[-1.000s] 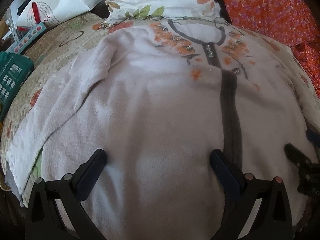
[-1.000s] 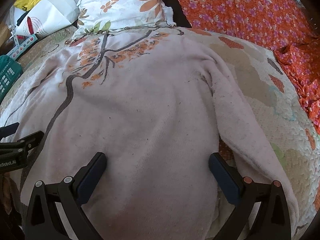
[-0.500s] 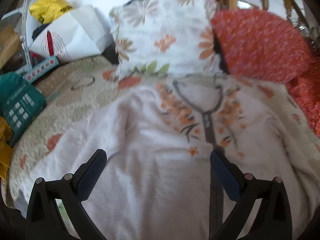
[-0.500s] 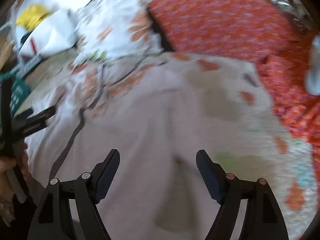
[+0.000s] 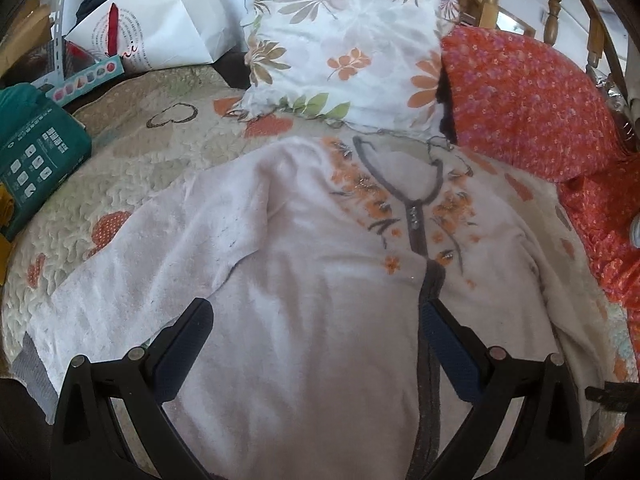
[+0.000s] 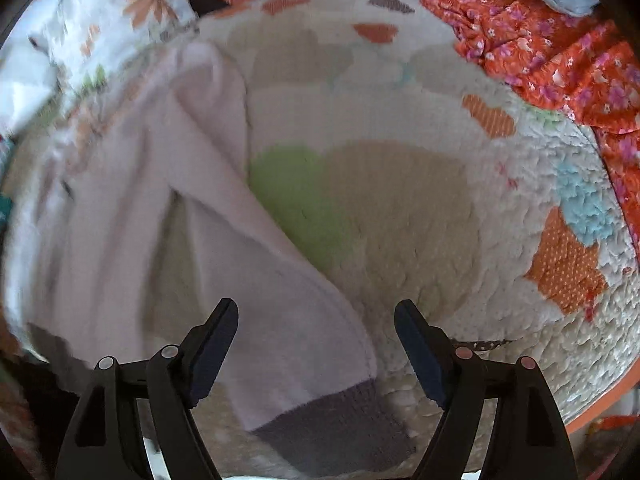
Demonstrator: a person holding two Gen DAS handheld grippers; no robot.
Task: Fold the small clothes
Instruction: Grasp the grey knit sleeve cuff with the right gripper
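A pale pink knitted cardigan (image 5: 320, 300) with orange flowers and a dark grey placket lies flat, front up, on a quilted bedspread (image 5: 132, 176). Its left sleeve (image 5: 132, 276) spreads out to the left. My left gripper (image 5: 316, 332) is open and empty, raised over the cardigan's body. In the right wrist view my right gripper (image 6: 316, 324) is open and empty, low over the right sleeve (image 6: 280, 300) near its dark grey cuff (image 6: 336, 428).
A floral pillow (image 5: 344, 48) and an orange flowered pillow (image 5: 528, 100) lie beyond the collar. A green box (image 5: 36, 156) and a white paper bag (image 5: 160, 32) sit at far left. Orange fabric (image 6: 560, 40) borders the quilt (image 6: 400, 200) on the right.
Both grippers have lifted off the cardigan's lower body. The left one pulled back and up. The right one swung right to the right sleeve and cuff.
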